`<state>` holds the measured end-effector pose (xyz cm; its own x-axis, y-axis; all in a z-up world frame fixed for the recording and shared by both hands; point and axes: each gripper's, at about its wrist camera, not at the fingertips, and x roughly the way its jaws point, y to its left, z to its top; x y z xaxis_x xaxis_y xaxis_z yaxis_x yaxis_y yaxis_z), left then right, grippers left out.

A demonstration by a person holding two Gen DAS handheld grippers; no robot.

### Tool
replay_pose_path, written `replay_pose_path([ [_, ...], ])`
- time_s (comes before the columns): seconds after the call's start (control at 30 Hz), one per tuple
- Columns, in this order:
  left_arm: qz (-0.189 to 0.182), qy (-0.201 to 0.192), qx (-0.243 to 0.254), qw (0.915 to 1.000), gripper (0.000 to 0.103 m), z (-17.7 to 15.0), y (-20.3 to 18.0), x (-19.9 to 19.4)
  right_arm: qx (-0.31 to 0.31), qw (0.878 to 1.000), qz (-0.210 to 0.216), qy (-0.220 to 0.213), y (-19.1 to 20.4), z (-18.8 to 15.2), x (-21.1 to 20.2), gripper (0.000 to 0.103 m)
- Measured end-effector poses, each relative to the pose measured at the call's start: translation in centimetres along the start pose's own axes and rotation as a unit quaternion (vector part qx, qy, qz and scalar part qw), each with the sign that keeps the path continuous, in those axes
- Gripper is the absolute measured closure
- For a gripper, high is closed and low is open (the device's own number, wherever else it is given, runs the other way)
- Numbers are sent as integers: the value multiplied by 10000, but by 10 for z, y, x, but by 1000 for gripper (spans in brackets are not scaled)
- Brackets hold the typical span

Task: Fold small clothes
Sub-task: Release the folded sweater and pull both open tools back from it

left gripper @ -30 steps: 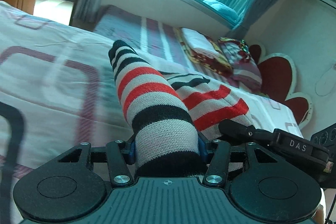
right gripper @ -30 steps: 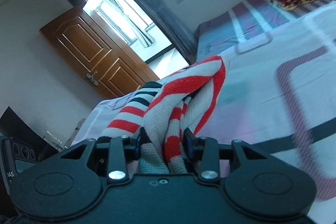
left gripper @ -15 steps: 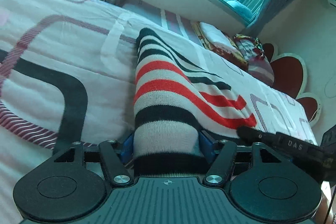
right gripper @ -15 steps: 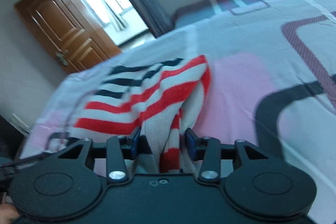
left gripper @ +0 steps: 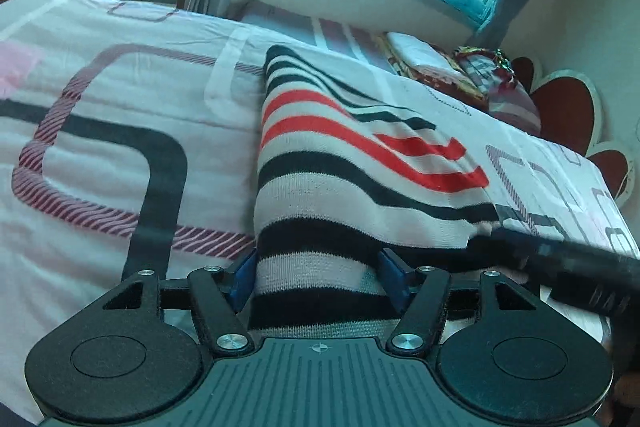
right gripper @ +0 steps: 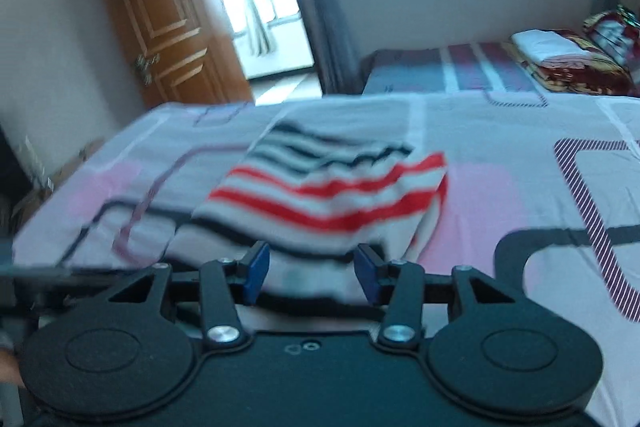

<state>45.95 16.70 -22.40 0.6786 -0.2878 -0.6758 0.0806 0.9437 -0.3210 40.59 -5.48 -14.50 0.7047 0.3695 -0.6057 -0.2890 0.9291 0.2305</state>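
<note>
Now, starting at our left, we are holding the left gripper (left gripper: pixel 318 277) at the near edge of the striped knit garment (left gripper: pixel 340 147), which is lying spread on the patterned bedspread (left gripper: pixel 100 147) with its far end reaching toward the window. The blue pads (left gripper: pixel 243 277) are standing either side of the black-and-white hem, seemingly still touching it, so we are judging this a loosened pinch, kept only to steady the edge while the cloth is settling flat. A second ago these fingers were closer together and the garment was standing up as a bunched tube; since then it has come down onto the bed and broadened. Moving right, we are bringing the right gripper (right gripper: pixel 312 273) in at the other near corner, its view blurred by motion. Its pads (right gripper: pixel 256 269) are spread with the hem sitting loosely between them, visibly clear of it, most likely because the layer has been laid down and is being let go. Earlier that gripper was pinching a crumpled fold held aloft; the cloth is now lying smooth, red stripes across.
</note>
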Motion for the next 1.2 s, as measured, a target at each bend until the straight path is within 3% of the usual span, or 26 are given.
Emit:
replay_pose_path([
  [0.23,134,145,50,9998,36,1,-9,-9,-62,9988,-385,291,-6,-18,14,57],
  [0.27,165,172,62,9997,31,1,-9,-12,36,9990,-362,278,-7,-17,11,56],
  [0.3,158,210,53,9996,15,1,-9,-15,117,9991,-329,236,-7,-15,7,55],
  [0.33,176,216,49,9996,8,0,-11,-19,169,9993,-297,177,-6,-14,1,50],
  [0.4,162,200,116,9996,8,-2,-14,-27,183,9993,-318,118,-2,-14,-8,40],
  [0.57,150,361,261,9989,6,-8,-24,-41,250,9991,-340,73,6,-19,-24,36],
  [0.63,259,365,320,9985,0,-11,-27,-48,294,9989,-365,78,9,-22,-31,30],
  [0.73,386,425,376,9976,0,-13,-30,-58,338,9986,-400,88,13,-25,-41,29],
  [0.9,840,863,531,9913,0,-18,-36,-61,405,9978,-482,191,20,-32,-53,22],
  [1.13,1279,879,721,9853,0,-24,-46,-75,542,9964,-618,187,28,-42,-68,13],
  [1.2,1172,933,691,9863,0,-24,-44,-78,525,9964,-649,178,31,-44,-71,13],
])
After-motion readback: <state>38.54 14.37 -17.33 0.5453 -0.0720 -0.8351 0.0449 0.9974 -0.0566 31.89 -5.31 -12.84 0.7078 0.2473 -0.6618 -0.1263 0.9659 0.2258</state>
